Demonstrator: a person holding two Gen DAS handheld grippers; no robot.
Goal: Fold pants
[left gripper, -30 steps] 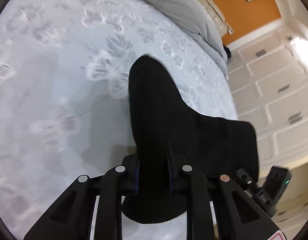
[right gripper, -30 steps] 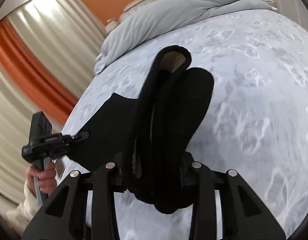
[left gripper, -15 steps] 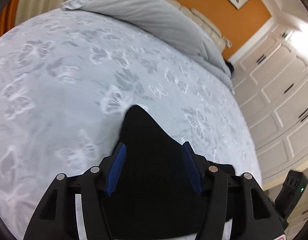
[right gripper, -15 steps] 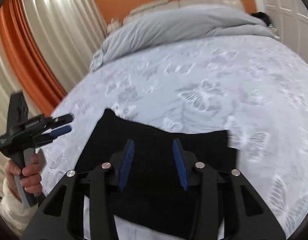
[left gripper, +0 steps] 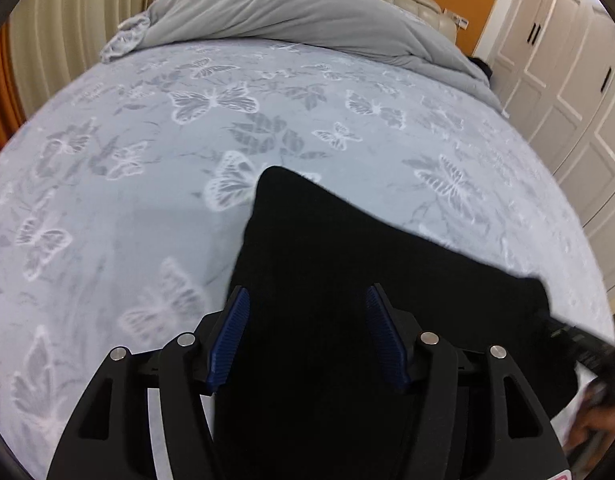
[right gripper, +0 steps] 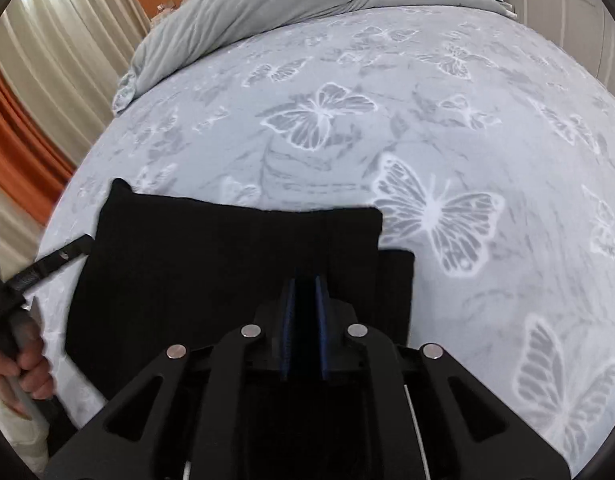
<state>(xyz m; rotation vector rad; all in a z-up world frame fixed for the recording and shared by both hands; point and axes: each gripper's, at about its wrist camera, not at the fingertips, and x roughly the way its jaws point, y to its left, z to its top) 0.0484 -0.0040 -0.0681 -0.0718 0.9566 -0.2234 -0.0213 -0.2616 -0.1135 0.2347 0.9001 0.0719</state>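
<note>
The black pants [left gripper: 347, 248] lie folded in a flat rectangle on the butterfly-patterned bed sheet [left gripper: 147, 200]. My left gripper [left gripper: 306, 292] hovers over their left part with its jaws opening. The fabric lies below the blue pads [left gripper: 231, 332], which do not press on it. In the right wrist view the pants [right gripper: 227, 248] spread to the left. My right gripper [right gripper: 304, 280] sits over their right part, its pads drawn together with no fold lifted between them. The left gripper's fingers [right gripper: 63, 256] show at the pants' left edge, held by a hand [right gripper: 27, 364].
A grey duvet [left gripper: 307, 12] is heaped at the head of the bed. White wardrobe doors [left gripper: 567, 80] stand on the right, and cream and orange curtains [right gripper: 47, 80] hang on the left. The patterned sheet [right gripper: 447, 140] stretches beyond the pants.
Both grippers held the hanging pants a second ago. Both have let go, and the pants now lie flat and folded. The left jaws spread apart and the right jaws came together.
</note>
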